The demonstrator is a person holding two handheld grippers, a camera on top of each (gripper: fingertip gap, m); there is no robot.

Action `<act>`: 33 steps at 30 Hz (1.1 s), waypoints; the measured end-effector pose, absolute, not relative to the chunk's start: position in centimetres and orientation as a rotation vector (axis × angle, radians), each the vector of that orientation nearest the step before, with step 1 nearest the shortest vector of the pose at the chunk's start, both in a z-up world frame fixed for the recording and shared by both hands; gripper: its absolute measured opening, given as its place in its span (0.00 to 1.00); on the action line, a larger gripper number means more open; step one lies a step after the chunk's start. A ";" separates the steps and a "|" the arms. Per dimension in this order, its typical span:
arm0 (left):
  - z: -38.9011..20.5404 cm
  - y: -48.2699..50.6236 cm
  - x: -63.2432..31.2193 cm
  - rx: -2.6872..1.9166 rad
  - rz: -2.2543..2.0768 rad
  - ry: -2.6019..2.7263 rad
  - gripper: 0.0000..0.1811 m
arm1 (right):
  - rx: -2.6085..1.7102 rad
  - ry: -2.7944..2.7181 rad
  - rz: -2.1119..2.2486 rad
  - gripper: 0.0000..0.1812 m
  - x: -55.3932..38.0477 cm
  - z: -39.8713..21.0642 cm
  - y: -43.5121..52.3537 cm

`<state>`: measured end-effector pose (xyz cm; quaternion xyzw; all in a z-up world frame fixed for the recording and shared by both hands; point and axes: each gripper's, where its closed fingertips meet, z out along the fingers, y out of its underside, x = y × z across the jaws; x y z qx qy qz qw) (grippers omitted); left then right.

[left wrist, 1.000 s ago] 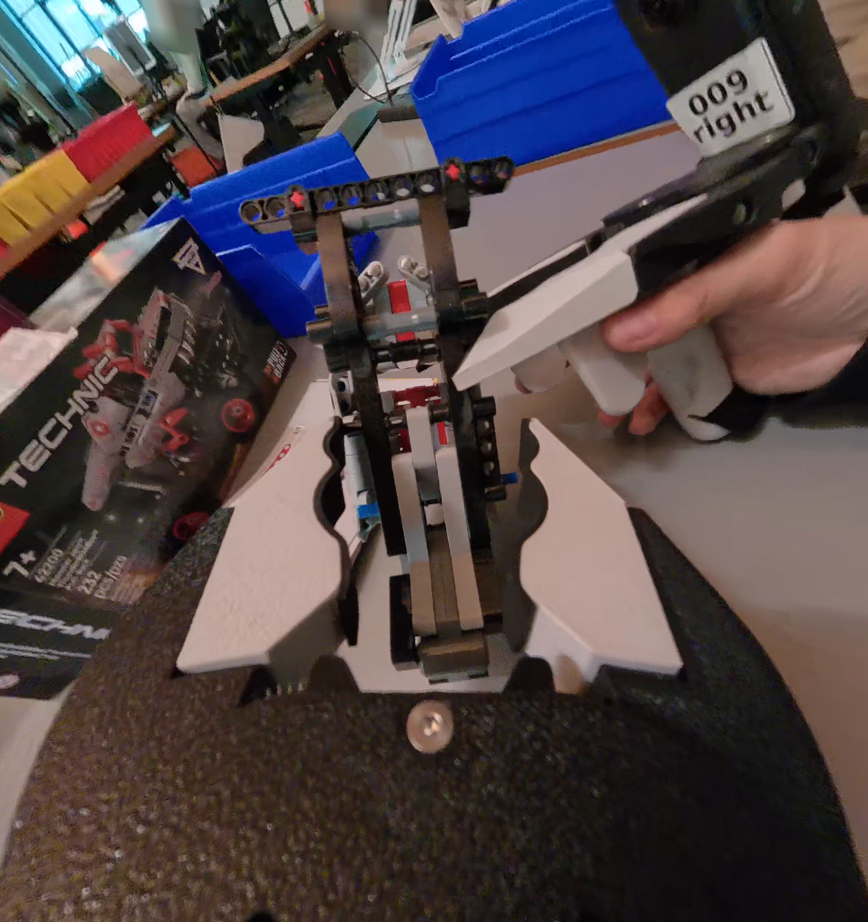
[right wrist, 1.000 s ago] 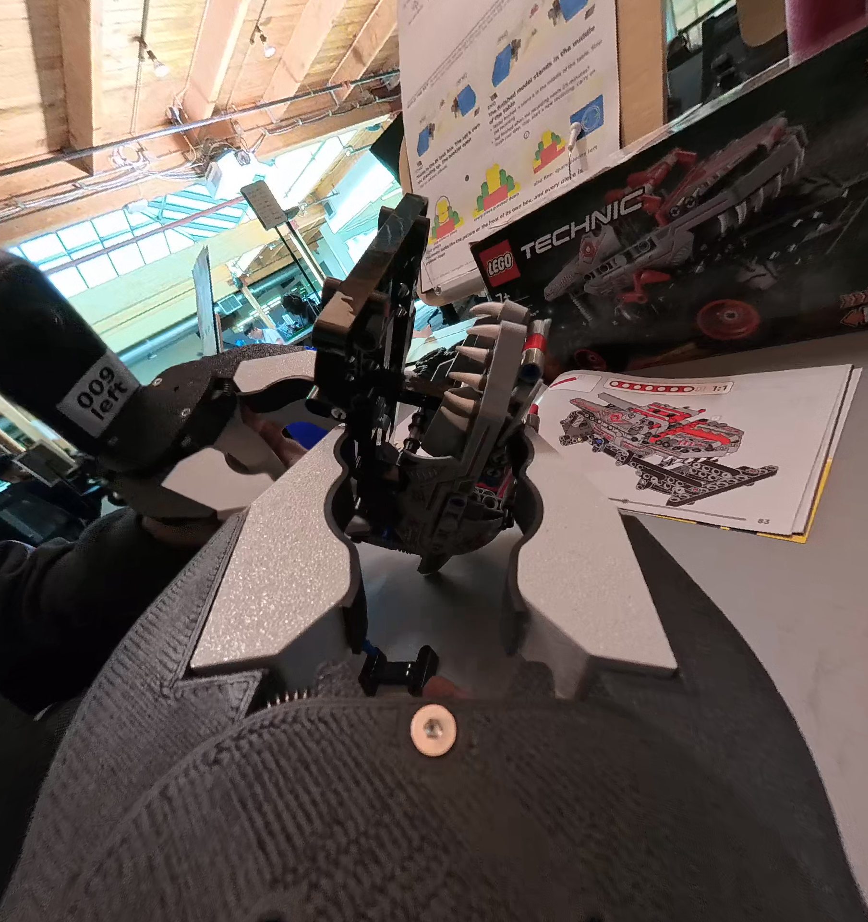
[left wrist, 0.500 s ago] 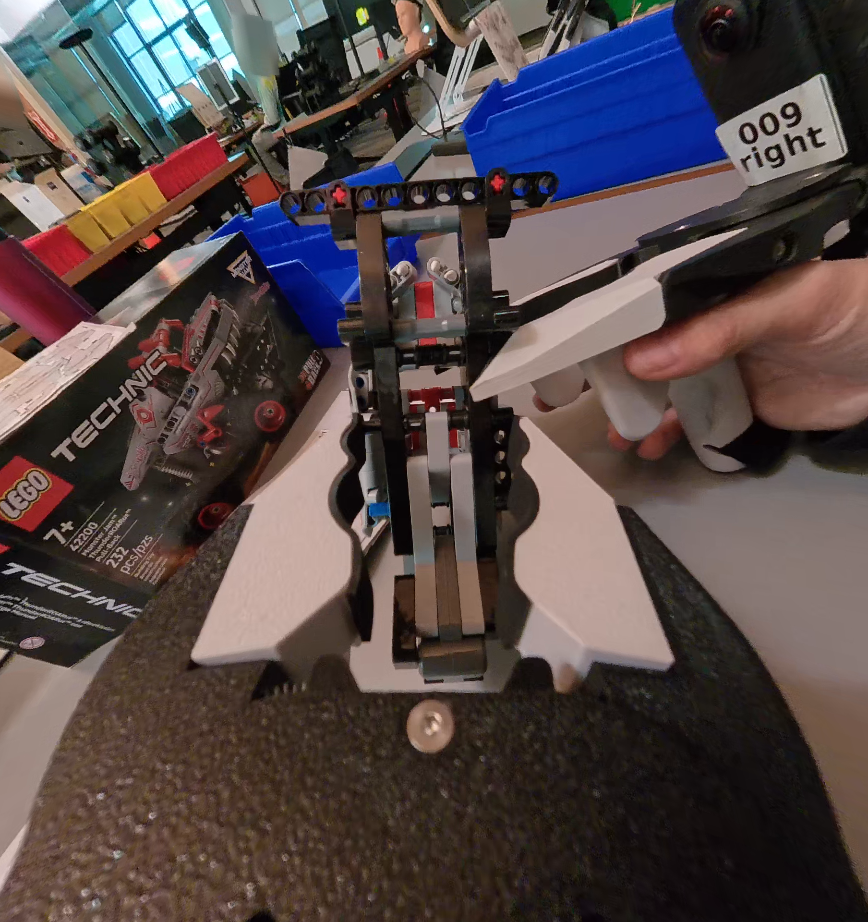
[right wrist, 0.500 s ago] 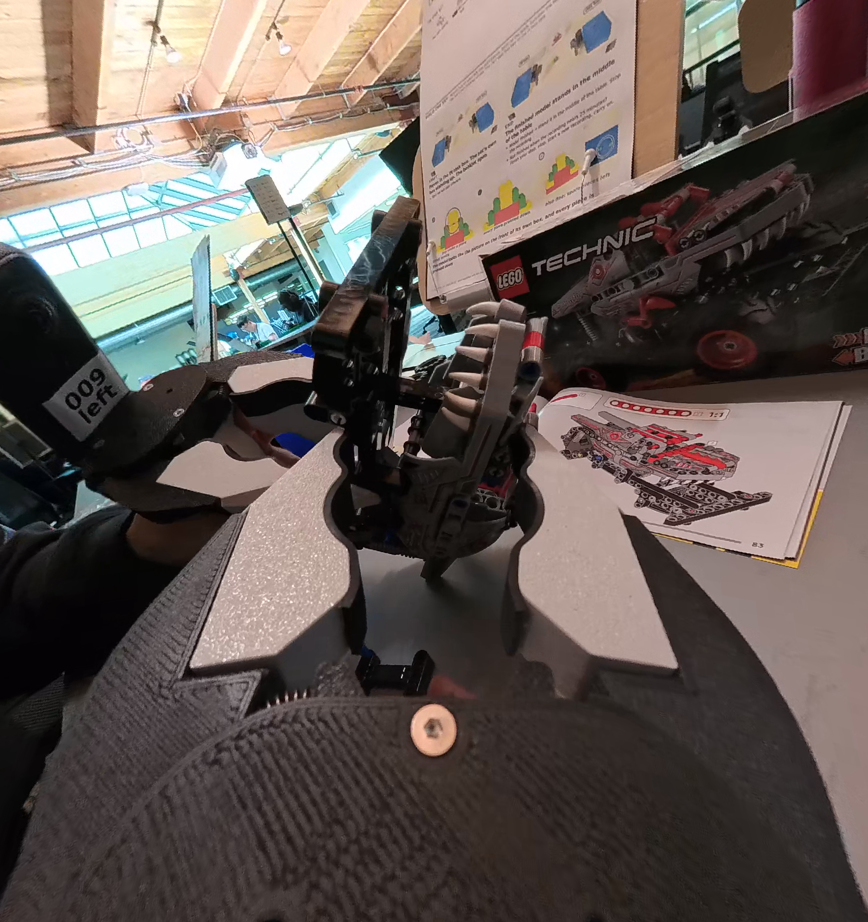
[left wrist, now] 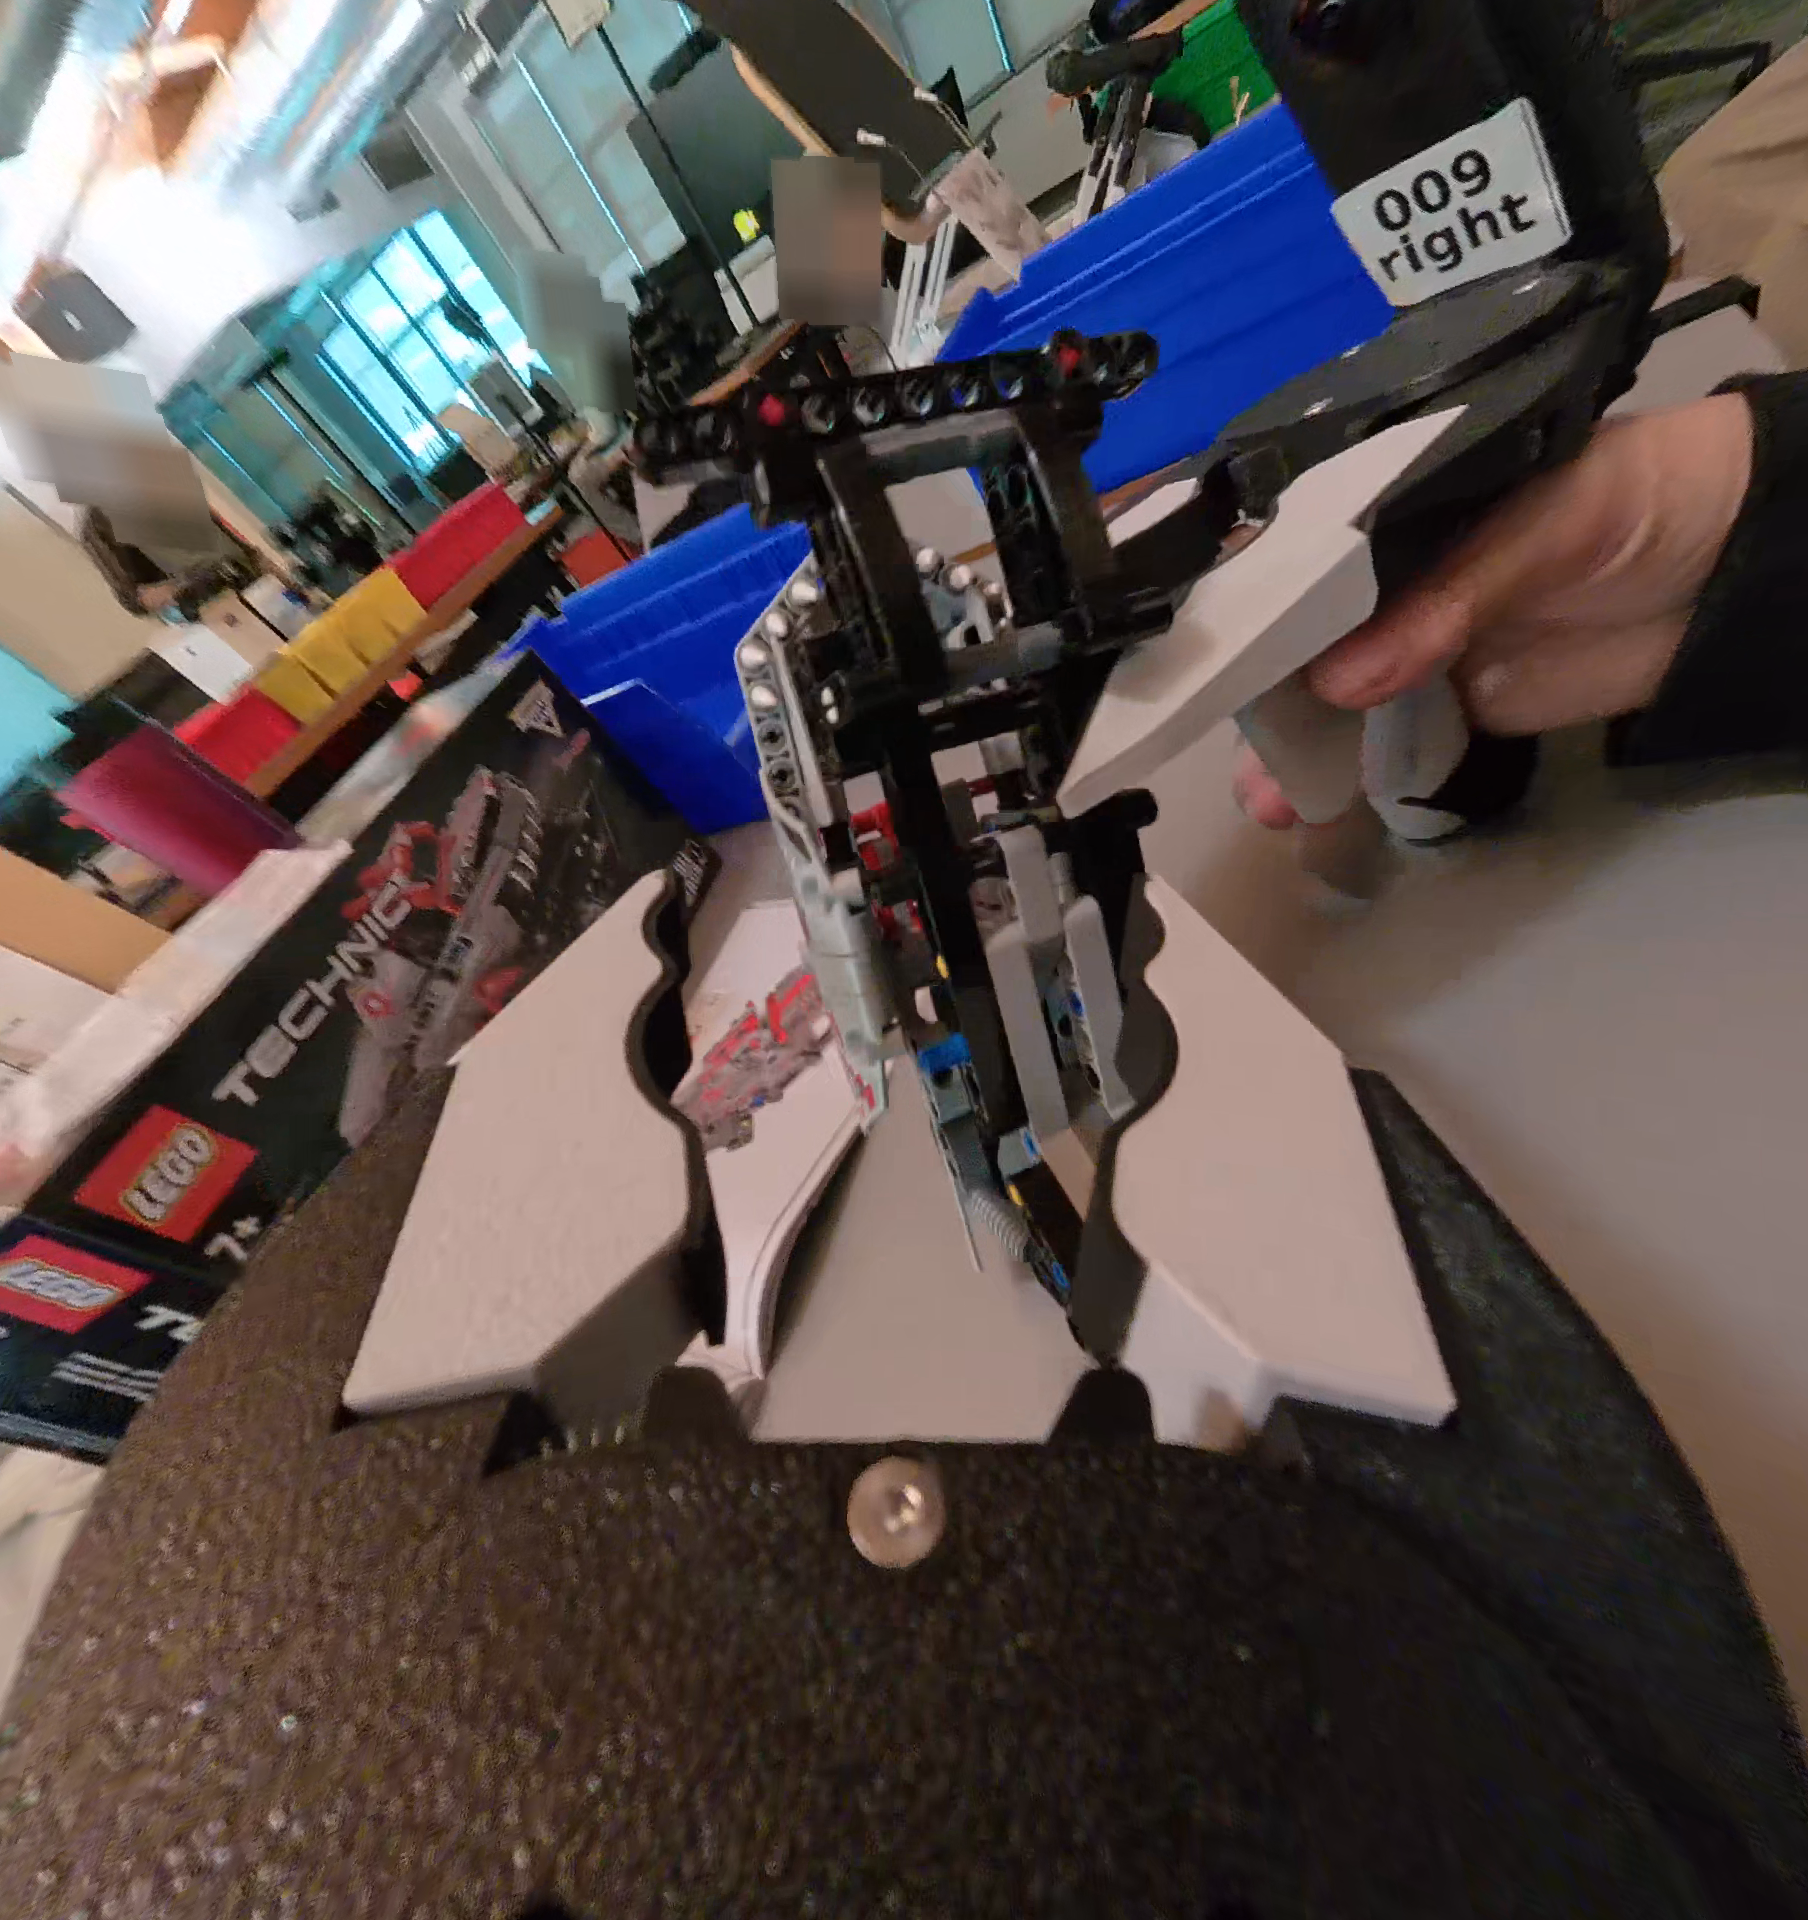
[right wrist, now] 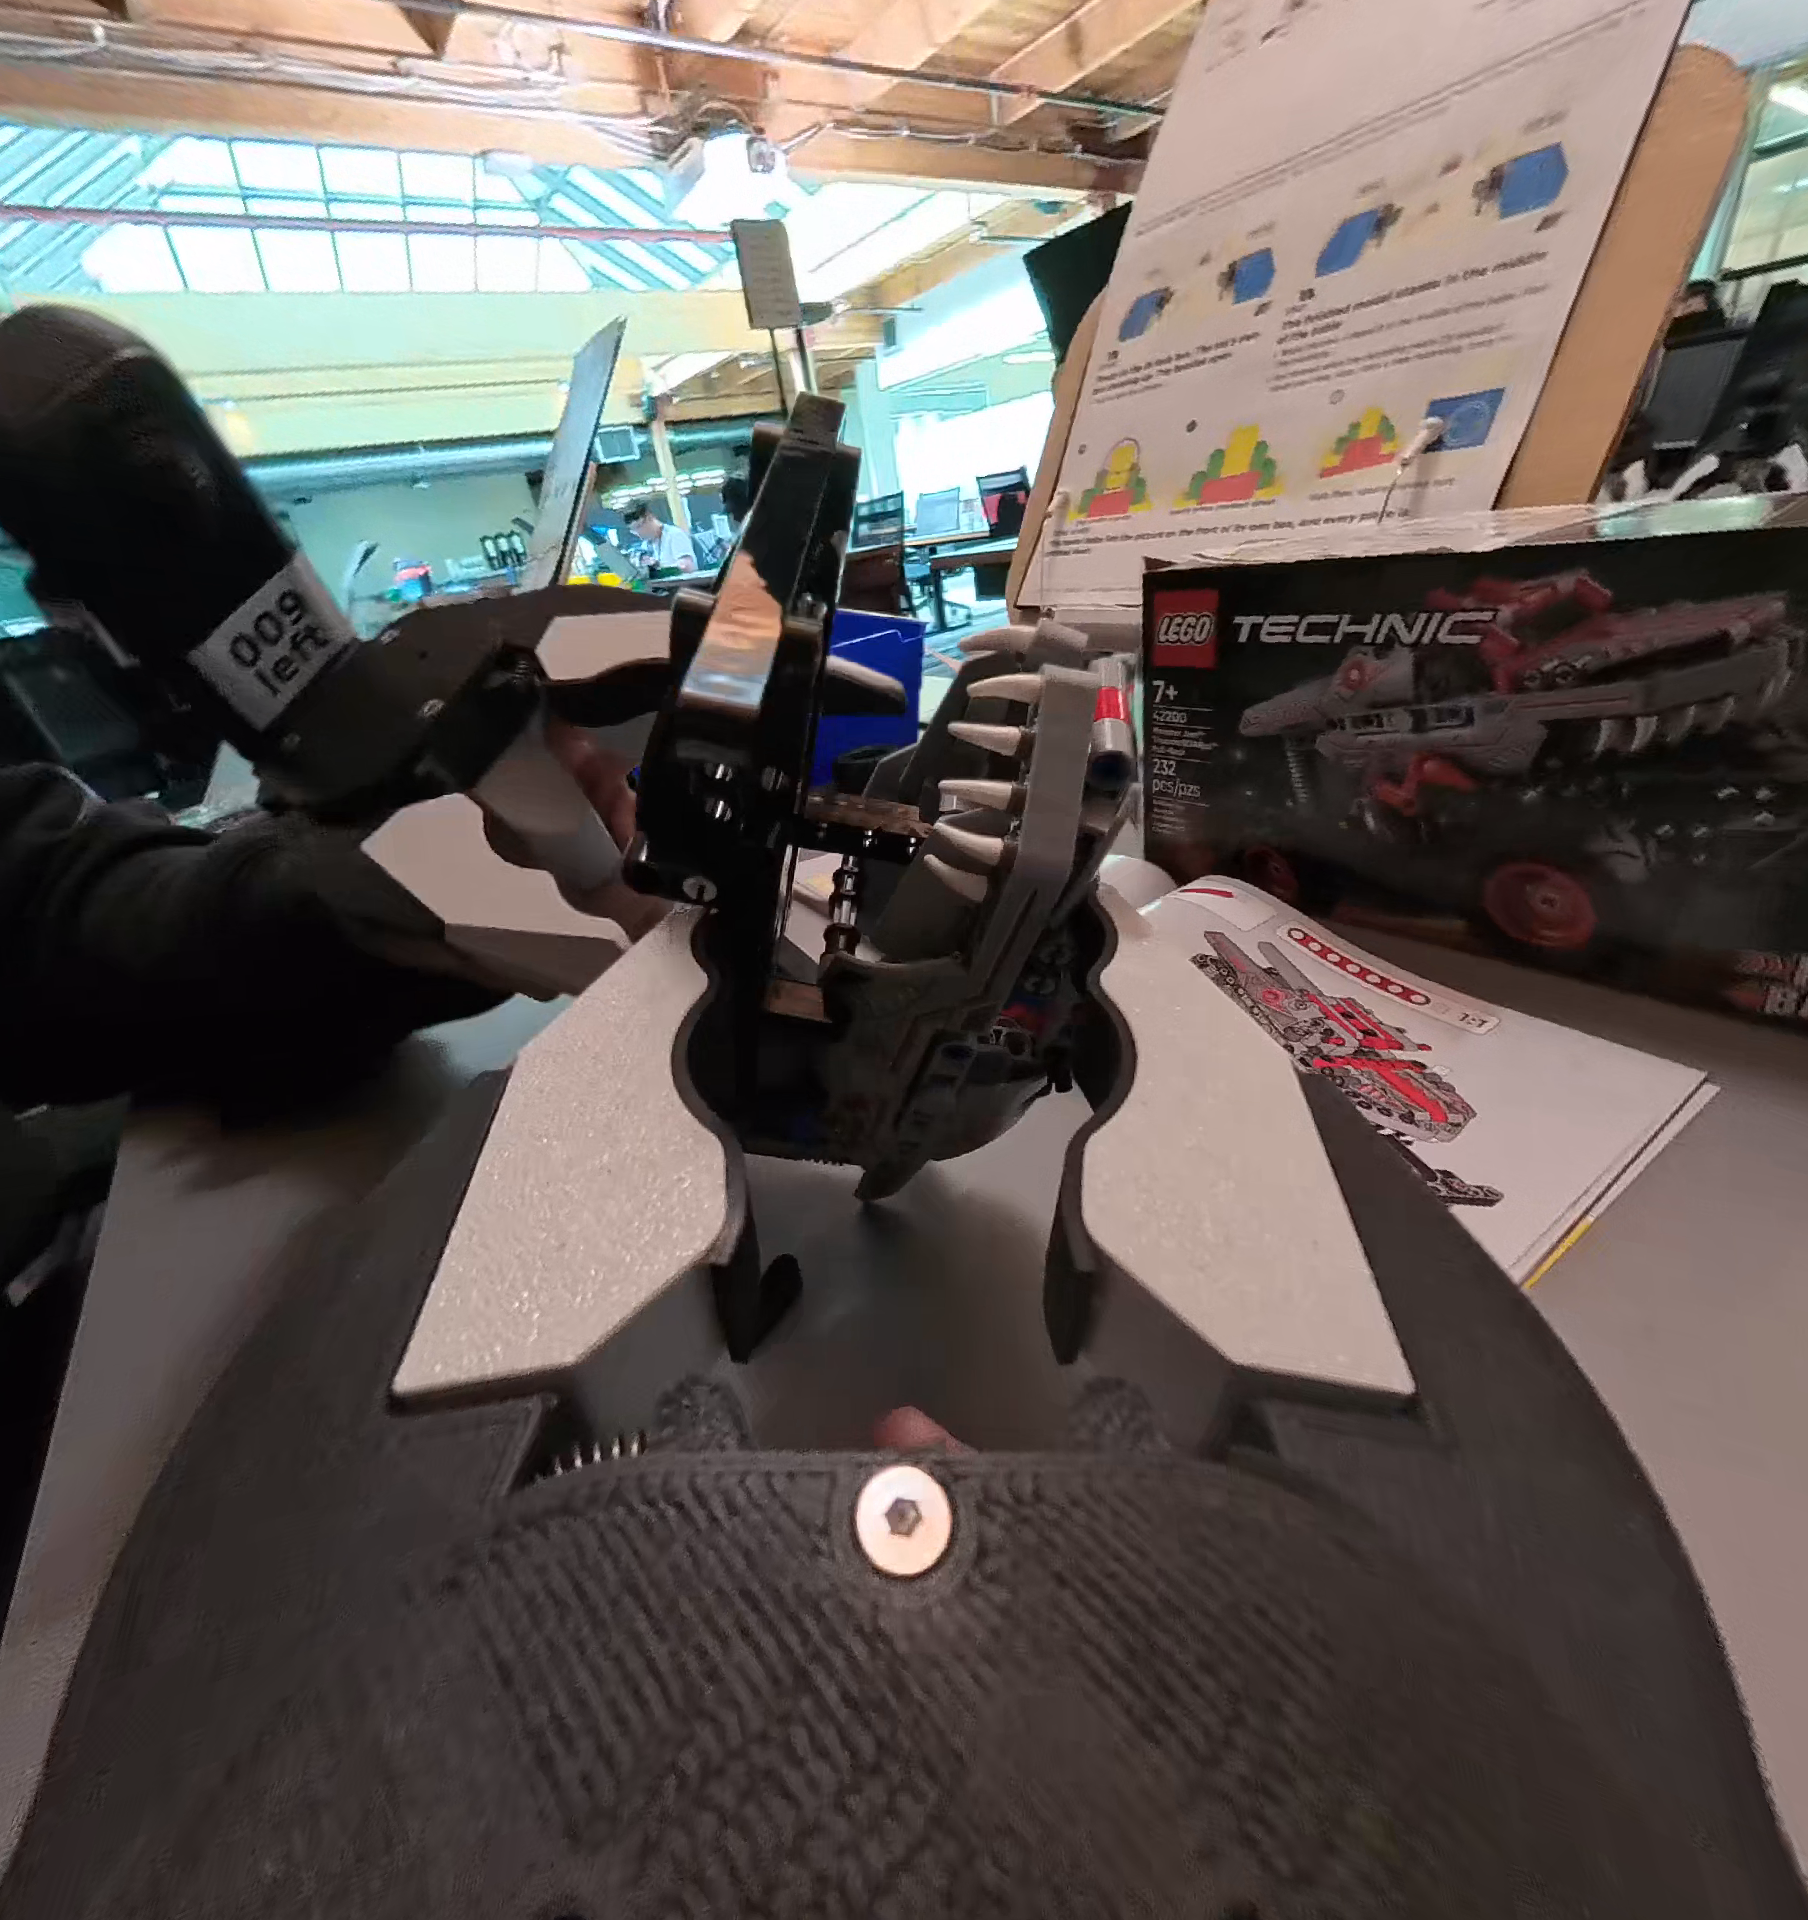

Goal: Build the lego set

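Observation:
The part-built Lego model point(left wrist: 931, 675) is a black frame with grey beams and a toothed grey jaw piece point(right wrist: 993, 831). It stands upright above the grey table. My right gripper point(right wrist: 900, 925) is shut on the model's lower body, with a finger on each side. Its white finger point(left wrist: 1243, 644) reaches the model from the right in the left wrist view. My left gripper point(left wrist: 905, 904) is open; the model lies against its right finger and there is a wide gap on the left. In the right wrist view its fingers point(right wrist: 609, 644) flank the black frame.
The set's box point(left wrist: 360, 987) point(right wrist: 1502, 748) stands on the table by the model. The open instruction booklet point(right wrist: 1399, 1060) point(left wrist: 765, 1049) lies flat in front of it. Blue bins point(left wrist: 1139, 312) stand behind. A printed sheet on a cardboard stand point(right wrist: 1347, 260) rises above the box.
My left gripper's fingers have spread apart and let go of the model. The model has turned a little and now sits against the right finger. My right gripper keeps its hold.

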<state>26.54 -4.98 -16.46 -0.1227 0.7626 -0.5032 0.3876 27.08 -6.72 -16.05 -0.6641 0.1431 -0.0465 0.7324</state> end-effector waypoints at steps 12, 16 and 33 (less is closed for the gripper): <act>-15.1 -5.4 25.0 -0.284 -1.436 1.963 0.34 | -1.457 0.158 -0.166 0.35 25.2 -15.6 -7.5; -15.3 -5.3 25.0 -0.244 -1.397 2.000 0.34 | -1.455 0.186 -0.159 0.36 25.6 -15.6 -7.6; -17.2 -5.2 25.9 -0.342 -1.385 2.076 0.39 | -1.430 0.337 -0.161 0.35 27.0 -15.7 -7.9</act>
